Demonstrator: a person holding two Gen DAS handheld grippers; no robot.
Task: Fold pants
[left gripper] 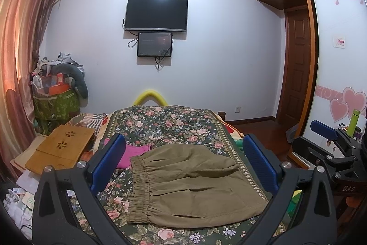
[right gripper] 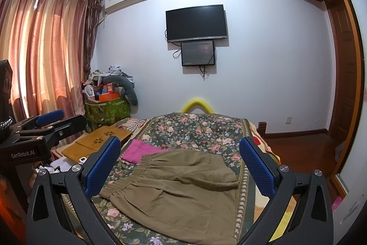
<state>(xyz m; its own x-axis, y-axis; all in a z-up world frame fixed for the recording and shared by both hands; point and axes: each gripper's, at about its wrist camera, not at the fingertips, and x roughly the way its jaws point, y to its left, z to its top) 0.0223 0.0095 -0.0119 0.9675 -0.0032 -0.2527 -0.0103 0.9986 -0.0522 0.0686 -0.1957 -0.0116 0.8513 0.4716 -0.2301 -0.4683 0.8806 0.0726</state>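
Observation:
Olive-brown pants [left gripper: 192, 185] lie folded into a compact stack on the floral bedspread [left gripper: 165, 125], with the elastic waistband toward the left. They also show in the right wrist view [right gripper: 181, 190]. My left gripper [left gripper: 183, 162] is open and empty, raised above and in front of the pants, with blue pads [left gripper: 107, 164] wide apart. My right gripper [right gripper: 181, 167] is open and empty too, held above the pants. Each gripper shows at the edge of the other's view: the right one [left gripper: 330, 137] and the left one [right gripper: 45, 123].
A folded pink garment [left gripper: 130, 153] lies just beyond the pants. A wooden lap tray [left gripper: 62, 146] sits left of the bed, over papers. A green bin [left gripper: 55, 105] of clutter stands by the curtain. A wardrobe [left gripper: 339, 61] and door are on the right.

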